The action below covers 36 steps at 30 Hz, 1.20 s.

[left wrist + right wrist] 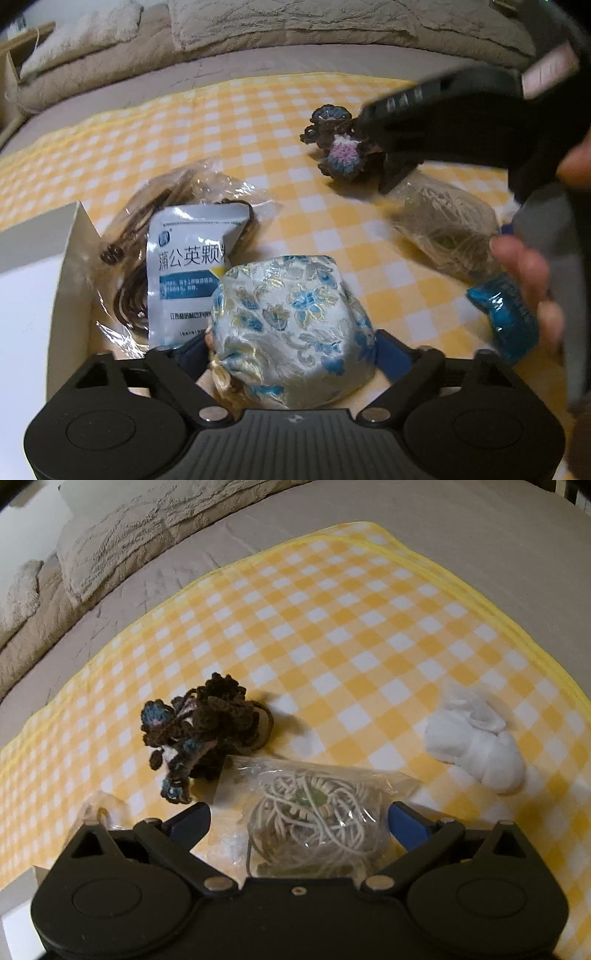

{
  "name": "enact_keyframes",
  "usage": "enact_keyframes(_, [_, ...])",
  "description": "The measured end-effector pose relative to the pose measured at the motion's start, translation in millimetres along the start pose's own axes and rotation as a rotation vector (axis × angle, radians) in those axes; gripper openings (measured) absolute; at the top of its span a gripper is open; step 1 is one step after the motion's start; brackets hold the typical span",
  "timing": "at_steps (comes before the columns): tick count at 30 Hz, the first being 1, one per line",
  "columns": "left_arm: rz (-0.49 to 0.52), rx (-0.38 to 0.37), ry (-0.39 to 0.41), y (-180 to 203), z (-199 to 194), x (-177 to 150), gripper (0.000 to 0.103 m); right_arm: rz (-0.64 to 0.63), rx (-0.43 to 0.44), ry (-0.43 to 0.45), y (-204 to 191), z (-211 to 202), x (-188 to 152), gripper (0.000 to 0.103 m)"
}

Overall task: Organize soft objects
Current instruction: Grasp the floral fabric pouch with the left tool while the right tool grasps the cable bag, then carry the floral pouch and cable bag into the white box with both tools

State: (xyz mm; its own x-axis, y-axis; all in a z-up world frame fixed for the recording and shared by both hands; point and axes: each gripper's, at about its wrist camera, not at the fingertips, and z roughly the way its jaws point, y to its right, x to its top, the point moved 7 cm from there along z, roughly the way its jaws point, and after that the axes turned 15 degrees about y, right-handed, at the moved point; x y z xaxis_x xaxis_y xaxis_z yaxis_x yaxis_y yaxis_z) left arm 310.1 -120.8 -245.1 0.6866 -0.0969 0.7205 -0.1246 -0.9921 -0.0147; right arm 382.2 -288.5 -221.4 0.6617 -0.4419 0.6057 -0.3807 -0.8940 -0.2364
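Brocade pouch, blue-flowered, sits pinched between the fingers of the left gripper over the open white box, beside a white sachet and a clear bag of dark cord. On the yellow checked cloth, the right gripper stands spread around a bagged coil of pale cord, just beside a dark crochet piece; a white cloth bundle lies well apart.
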Motion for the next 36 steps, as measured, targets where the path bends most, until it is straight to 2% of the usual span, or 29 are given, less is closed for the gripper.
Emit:
enact_keyframes(5, [-0.015, -0.015, -0.005, -2.1, -3.0, 1.5, 0.073, -0.043, -0.057, -0.048, 9.1, 10.7, -7.9, 0.103])
enact_keyframes(7, [-0.025, -0.028, -0.005, -2.3, -5.3, 2.4, 0.068, -0.085, -0.073, -0.037, 10.7, 10.4, -8.3, 0.102])
enact_keyframes(9, [-0.041, -0.036, -0.007, -3.9, -7.4, 3.7, 0.064, -0.092, -0.072, -0.040, 13.7, 8.5, -8.1, 0.094])
enact_keyframes(11, [-0.052, -0.041, -0.002, -5.9, -11.3, 5.2, 0.063, -0.104, -0.066, -0.034, 17.2, 4.5, -7.3, 0.086])
enact_keyframes(14, [-0.061, -0.043, 0.016, -8.3, -18.4, 10.1, 0.062, -0.144, -0.027, -0.041, 21.5, -0.9, -7.7, 0.079])
enact_keyframes(21, [-0.080, -0.061, 0.055, -13.1, -42.2, 21.4, 0.062, -0.214, 0.008, -0.054, 29.7, -23.6, -14.7, 0.069])
enact_keyframes(28, [-0.099, -0.082, 0.099, -18.4, -70.0, 30.4, 0.062, -0.266, 0.052, 0.019, 30.6, -60.9, -9.8, 0.066])
enact_keyframes(36, [-0.109, -0.096, 0.177, -36.1, -106.7, 44.8, 0.062, -0.317, 0.147, 0.096, 19.6, -109.5, -3.5, 0.065])
